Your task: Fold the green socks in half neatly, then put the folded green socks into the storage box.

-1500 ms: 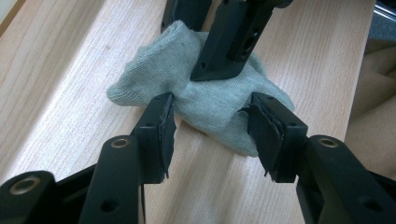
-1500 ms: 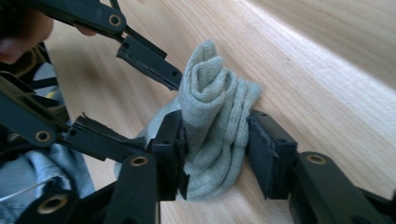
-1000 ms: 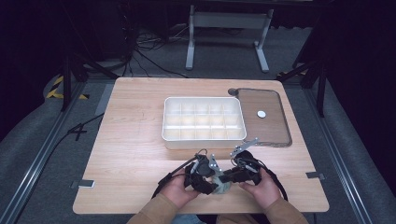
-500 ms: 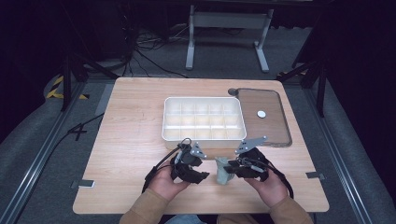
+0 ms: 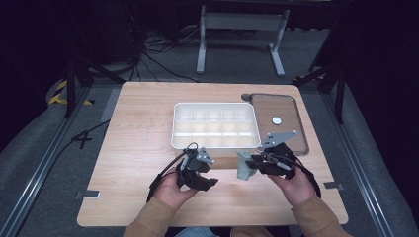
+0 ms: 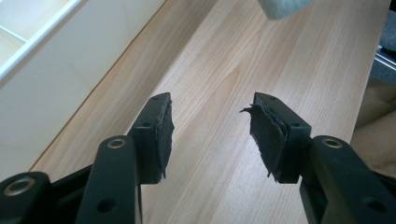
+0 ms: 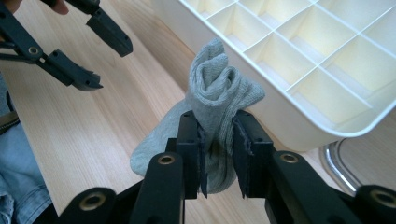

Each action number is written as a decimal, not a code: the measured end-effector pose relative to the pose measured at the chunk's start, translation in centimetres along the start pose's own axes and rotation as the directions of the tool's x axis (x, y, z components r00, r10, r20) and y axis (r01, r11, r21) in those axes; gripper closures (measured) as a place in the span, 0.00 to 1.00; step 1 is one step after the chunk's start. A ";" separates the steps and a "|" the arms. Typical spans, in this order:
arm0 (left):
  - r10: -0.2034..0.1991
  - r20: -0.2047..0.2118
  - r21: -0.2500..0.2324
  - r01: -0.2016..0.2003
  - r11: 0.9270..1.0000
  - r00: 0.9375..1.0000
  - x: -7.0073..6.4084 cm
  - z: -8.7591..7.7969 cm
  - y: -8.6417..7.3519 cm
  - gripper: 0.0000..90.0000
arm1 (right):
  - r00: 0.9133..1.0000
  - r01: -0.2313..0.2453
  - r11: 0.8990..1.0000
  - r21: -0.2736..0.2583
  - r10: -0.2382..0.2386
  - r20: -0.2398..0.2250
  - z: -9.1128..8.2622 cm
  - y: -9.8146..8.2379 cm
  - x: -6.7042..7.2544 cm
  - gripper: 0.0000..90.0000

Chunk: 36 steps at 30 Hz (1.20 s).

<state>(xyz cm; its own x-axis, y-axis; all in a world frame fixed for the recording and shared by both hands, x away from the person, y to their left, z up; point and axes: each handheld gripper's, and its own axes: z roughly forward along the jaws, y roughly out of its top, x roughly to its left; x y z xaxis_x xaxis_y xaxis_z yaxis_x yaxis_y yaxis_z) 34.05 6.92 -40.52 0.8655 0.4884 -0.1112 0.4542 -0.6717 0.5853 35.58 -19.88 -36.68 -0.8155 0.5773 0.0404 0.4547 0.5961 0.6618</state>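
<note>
A rolled grey sock (image 7: 217,107) is pinched between the pads of my right gripper (image 7: 218,140), held just off the wood beside the near wall of a white divided box (image 7: 299,60). From above, the sock (image 5: 243,166) hangs left of my right gripper (image 5: 257,163), in front of the box (image 5: 216,143). My left gripper (image 5: 210,175) is open a short way to the left with nothing between its fingers. In its own view the left gripper (image 6: 210,126) hovers over bare wood, the sock's edge (image 6: 285,7) at the top.
A brown tray (image 5: 281,106) with a metal rim lies right of the box and holds a small white disc (image 5: 276,120). The box's compartments are empty. The table's near edge is close behind both hands. Cables trail from the left gripper.
The two grippers, close together over the sock a second ago, have drawn apart. The left one moved left and let go; the right one has lifted the sock towards the box.
</note>
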 end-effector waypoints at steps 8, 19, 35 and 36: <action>-0.010 -0.003 -0.011 0.010 1.000 1.000 0.2 -0.4 -0.1 0.55 | 1.000 -0.003 1.000 -0.018 0.003 0.027 -1.1 0.9 -0.9 0.83; -0.021 -0.016 -0.022 0.021 1.000 1.000 0.4 -1.0 -0.3 0.55 | 0.998 -0.010 1.000 -0.019 0.011 0.055 -1.9 2.0 -2.2 0.83; -0.047 -0.047 -0.046 0.045 0.998 0.998 0.8 -2.2 -1.2 0.54 | 0.994 0.051 0.999 -0.012 -0.050 0.096 -1.1 3.9 -4.9 0.82; -0.052 -0.055 -0.045 0.049 0.998 0.997 0.9 -2.4 -1.5 0.54 | 0.994 0.052 0.999 -0.008 -0.051 0.099 -1.0 4.1 -5.1 0.82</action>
<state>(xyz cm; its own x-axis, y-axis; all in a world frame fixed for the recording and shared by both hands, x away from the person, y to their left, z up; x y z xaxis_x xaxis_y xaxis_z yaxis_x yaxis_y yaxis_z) 33.63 9.71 -39.59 0.8279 0.5523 -0.0971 0.4863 -0.6209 0.6148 41.26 -21.00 -33.40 -0.7979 0.5989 -0.0680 0.4090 0.6208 0.6688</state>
